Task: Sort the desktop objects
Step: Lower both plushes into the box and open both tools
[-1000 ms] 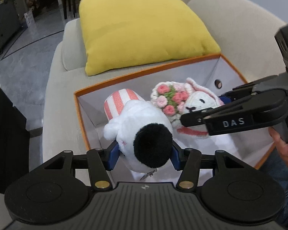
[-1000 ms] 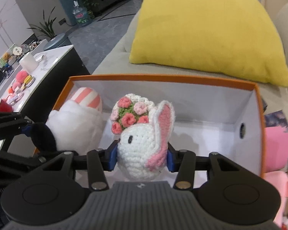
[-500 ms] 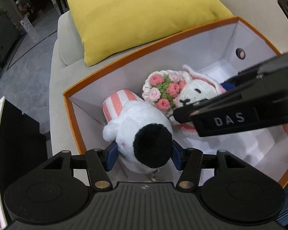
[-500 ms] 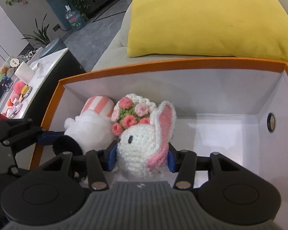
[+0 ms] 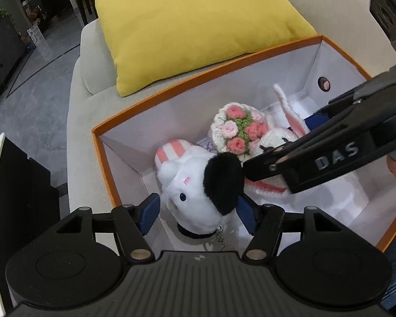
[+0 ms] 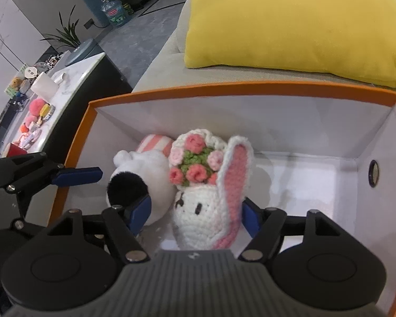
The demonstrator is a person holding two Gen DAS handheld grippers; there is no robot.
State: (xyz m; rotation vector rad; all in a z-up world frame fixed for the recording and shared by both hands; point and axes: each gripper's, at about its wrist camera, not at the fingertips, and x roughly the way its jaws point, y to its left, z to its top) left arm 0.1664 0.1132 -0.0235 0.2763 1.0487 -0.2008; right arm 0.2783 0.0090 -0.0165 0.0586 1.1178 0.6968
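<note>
Nearest in the left wrist view: left gripper [image 5: 199,211], jaws opening, blue pads standing clear on either side of the white plush dog with black ear and pink-striped hat [image 5: 198,185], a gap visible at the left pad, the right pad close to the black ear and possibly brushing it. Dog lying inside the orange-rimmed white cardboard box [image 5: 134,111], near its left end, hat toward the far wall.

Nearest in the right wrist view: right gripper [image 6: 195,214], jaws opening too, pads spread wide around the white crocheted rabbit with pink-lined ears and a crown of pink knitted roses [image 6: 206,203]. Left pad plainly apart from the rabbit's cheek; right pad just beside the pink ear, contact hard to judge there. Rabbit standing upright on the box floor, touching the dog on its left.

Seen crossing from the right in the left wrist view: the right gripper's black arm, lettered DAS, over the rabbit.

Beyond the toys: bare white box floor and a round hole in the right end wall. Box resting on a beige fabric sofa [image 6: 161,60]. Farther back: large yellow square cushion [image 6: 295,23] propped on the sofa, just behind the box. Off to the left: white marble-topped side table [image 6: 74,84] carrying small toys, too small to make out.
</note>
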